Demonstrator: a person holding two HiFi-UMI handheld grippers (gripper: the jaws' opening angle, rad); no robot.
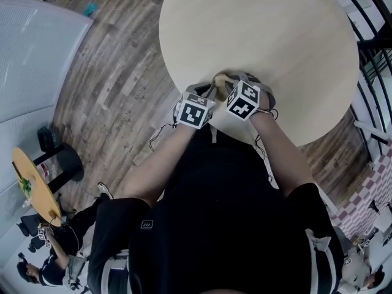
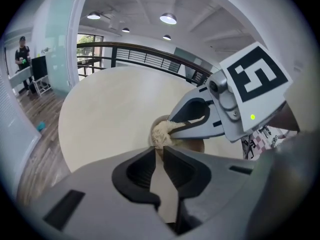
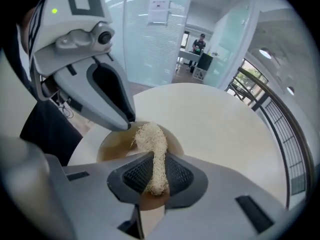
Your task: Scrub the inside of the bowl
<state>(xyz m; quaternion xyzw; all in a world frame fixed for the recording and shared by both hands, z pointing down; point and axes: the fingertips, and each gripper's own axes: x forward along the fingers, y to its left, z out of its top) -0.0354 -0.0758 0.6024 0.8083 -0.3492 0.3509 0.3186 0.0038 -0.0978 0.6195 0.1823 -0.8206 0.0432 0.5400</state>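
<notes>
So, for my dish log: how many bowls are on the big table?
1: the bowl, at the table's near edge under the left gripper and right gripper, scrubber inside. No other shows.

No print is legible: the sheet (image 3: 160, 10) on the glass wall (image 3: 145, 49) is too small (mere blur).

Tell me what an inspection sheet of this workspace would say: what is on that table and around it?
Surface: round pale table, wood-look top.
Job's things: brown bowl near the person's edge; fibrous scrubber reaching into it.
Clutter: nothing seen.
Grippers: right gripper shut on the scrubber; left gripper at the bowl's rim, jaws slightly apart, grip unclear.
Cables: thin wires hang by the left gripper.
Surroundings: plank floor, black railing, small yellow table, a seated person.
</notes>
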